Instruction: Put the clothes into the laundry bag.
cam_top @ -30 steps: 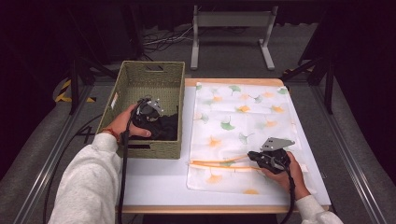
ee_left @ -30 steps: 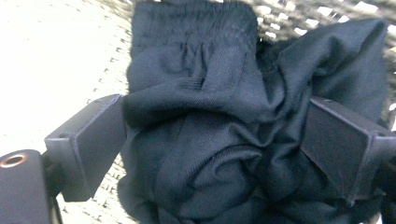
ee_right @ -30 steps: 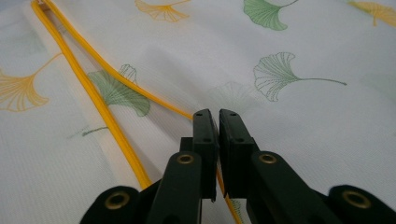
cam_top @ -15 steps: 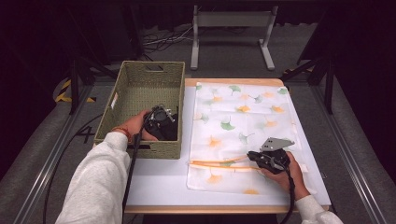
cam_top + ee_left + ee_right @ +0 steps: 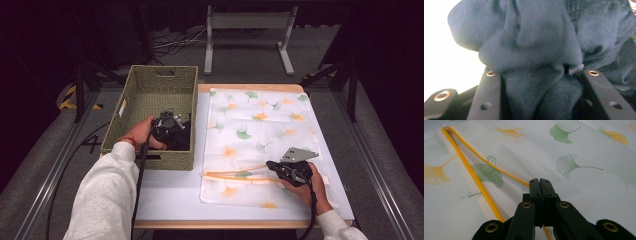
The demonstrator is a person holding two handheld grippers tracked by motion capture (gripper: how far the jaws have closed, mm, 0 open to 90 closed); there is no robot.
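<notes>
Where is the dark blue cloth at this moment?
In the high view, the dark blue cloth lies in the near right corner of the woven basket at the table's left side. The left tongs are closed on it.

High view looks down—gripper views sit close (both on fabric).

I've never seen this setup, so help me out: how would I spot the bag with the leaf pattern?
Start at the white table; beside the woven green basket lies a flat white mesh bag printed with green and orange ginkgo leaves. Its orange zipper gapes open near the front edge, where the right gripper pinches it. Nothing else there is patterned.
</notes>
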